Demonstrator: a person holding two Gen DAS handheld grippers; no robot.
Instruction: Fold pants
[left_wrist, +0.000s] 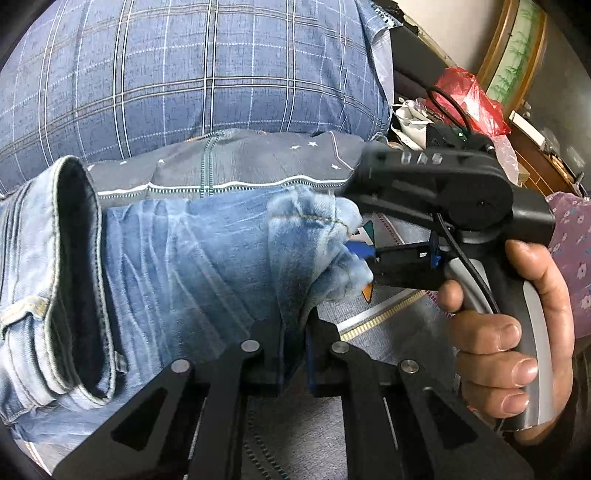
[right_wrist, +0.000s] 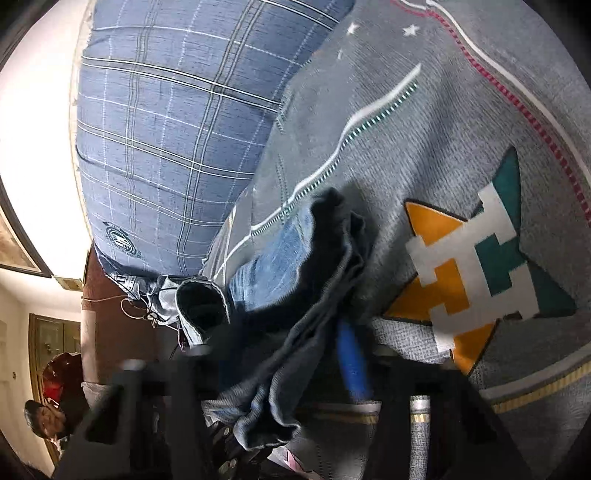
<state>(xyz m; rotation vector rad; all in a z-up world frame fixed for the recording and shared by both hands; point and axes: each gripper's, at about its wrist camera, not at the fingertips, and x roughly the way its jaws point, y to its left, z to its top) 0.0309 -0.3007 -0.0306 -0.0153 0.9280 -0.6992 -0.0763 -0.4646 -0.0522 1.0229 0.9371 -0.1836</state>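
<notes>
Light blue jeans (left_wrist: 166, 266) hang bunched above a grey bedspread (left_wrist: 236, 166). Their open waistband shows at the left of the left wrist view. My left gripper (left_wrist: 293, 343) is shut on a fold of the denim at the bottom centre. My right gripper (left_wrist: 360, 254), held by a hand, is shut on the denim's right end, blue pad showing. In the right wrist view the jeans (right_wrist: 291, 280) drape from my right gripper (right_wrist: 295, 373), a leg opening at the left; the image is motion-blurred.
A large blue plaid pillow (left_wrist: 192, 66) lies behind the jeans and also shows in the right wrist view (right_wrist: 177, 129). The bedspread has an orange, green and white star patch (right_wrist: 476, 266). A red plastic bag (left_wrist: 469, 96) and clutter sit at the right.
</notes>
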